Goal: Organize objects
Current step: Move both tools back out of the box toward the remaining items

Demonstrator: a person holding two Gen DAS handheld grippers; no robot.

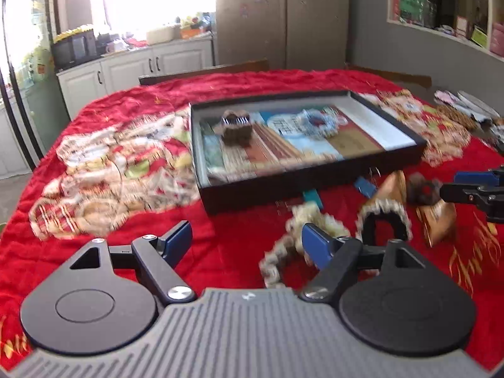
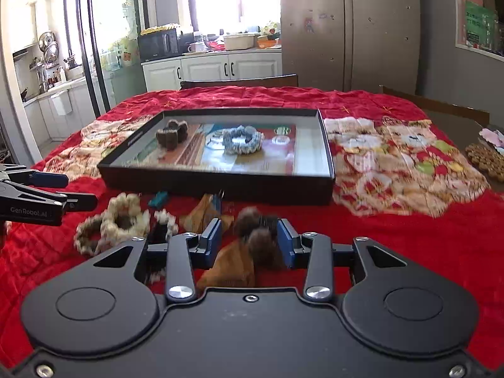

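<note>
A shallow black box (image 2: 220, 186) sits on the red tablecloth and holds a brown scrunchie (image 2: 171, 135) and a blue-grey scrunchie (image 2: 242, 141). It also shows in the left wrist view (image 1: 312, 186). In front of it lie cream scrunchies (image 2: 119, 223), a black-and-cream one (image 1: 384, 220) and orange-brown cloth pieces (image 2: 230, 267). My right gripper (image 2: 249, 239) has its fingers on both sides of a dark brown fuzzy scrunchie (image 2: 255, 233). My left gripper (image 1: 245, 239) is open and empty above the cloth, left of the cream scrunchies (image 1: 302, 239).
Chair backs (image 2: 239, 80) stand at the table's far edge. A brown woven mat (image 2: 485, 157) and patterned items lie at the right edge. Small blue pieces (image 2: 157, 198) lie by the box's front wall. Kitchen cabinets and a fridge stand behind.
</note>
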